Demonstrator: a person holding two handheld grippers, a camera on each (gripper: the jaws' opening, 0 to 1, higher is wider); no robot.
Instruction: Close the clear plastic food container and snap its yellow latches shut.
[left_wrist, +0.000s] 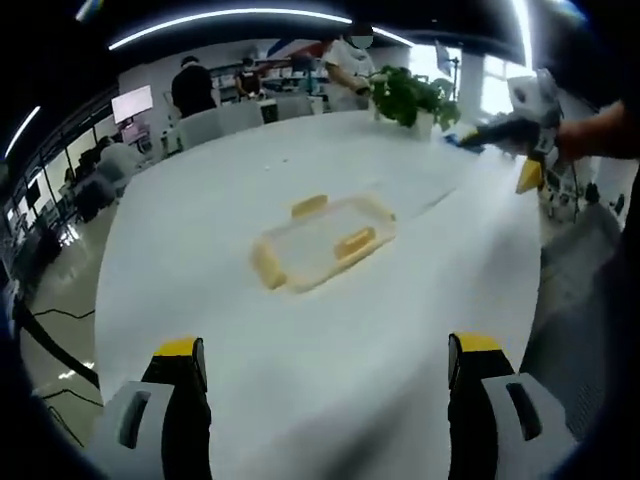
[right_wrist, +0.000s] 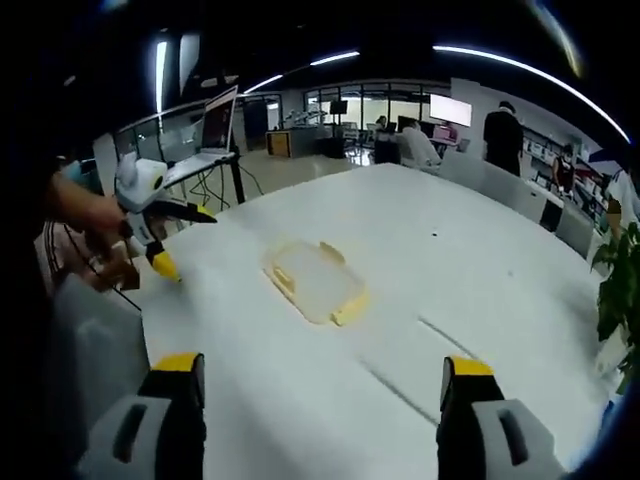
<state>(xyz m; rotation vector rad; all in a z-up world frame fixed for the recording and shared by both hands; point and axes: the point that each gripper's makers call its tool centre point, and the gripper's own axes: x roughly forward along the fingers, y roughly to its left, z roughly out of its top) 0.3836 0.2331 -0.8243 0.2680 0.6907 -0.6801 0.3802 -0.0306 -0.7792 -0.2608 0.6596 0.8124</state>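
A potted plant stands near the far edge of the white desk. Beyond the desk, a laptop sits on a stand, and people stand by.

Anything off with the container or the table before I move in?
Nothing stands out. The clear container sits flat on the white table, its yellow latches sticking out, nothing spilled. Both grippers, left and right, are open and well short of it.

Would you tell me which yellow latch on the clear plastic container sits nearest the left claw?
The yellow latch on the container's short end, lowest in the left gripper view.
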